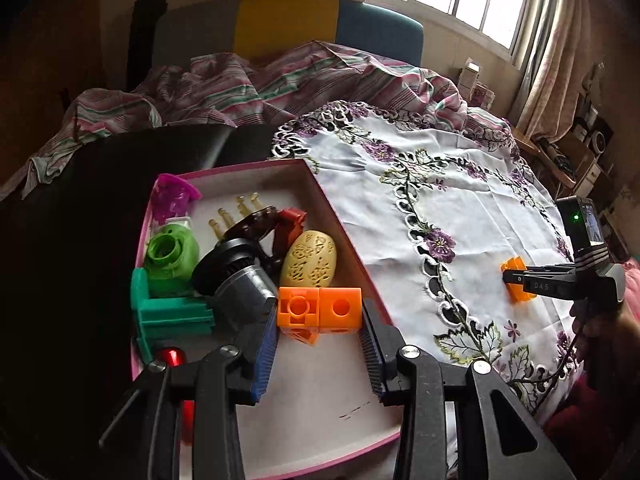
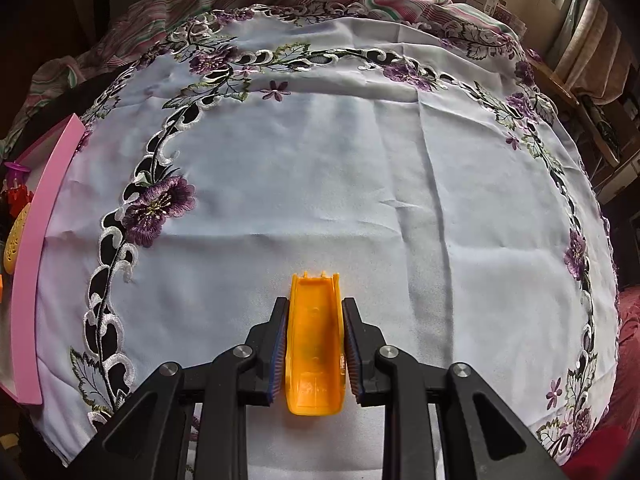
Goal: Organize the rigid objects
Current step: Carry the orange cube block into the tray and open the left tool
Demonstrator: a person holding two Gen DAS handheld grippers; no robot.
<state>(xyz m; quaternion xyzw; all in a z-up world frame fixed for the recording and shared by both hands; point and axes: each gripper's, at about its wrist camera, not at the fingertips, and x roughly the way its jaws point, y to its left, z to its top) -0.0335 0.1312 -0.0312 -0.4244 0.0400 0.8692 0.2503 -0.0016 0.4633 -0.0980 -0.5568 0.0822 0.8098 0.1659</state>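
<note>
At the far left, the pink box [image 1: 320,184] holds a crowd of sorted pieces: a green part [image 1: 170,254], a teal bracket [image 1: 168,312], a grey motor [image 1: 236,276] and a yellow egg [image 1: 308,260], packed toward one end, likely to leave floor free. The left tool [image 1: 320,334] hangs inside the box, fingers spread on either side of the orange blocks [image 1: 320,306], seemingly just set down. Farther right, on the embroidered cloth [image 2: 360,160] covering the surface, the right tool [image 2: 314,346] pinches an orange plastic piece [image 2: 314,344] by its long sides, probably the next piece for the box.
</note>
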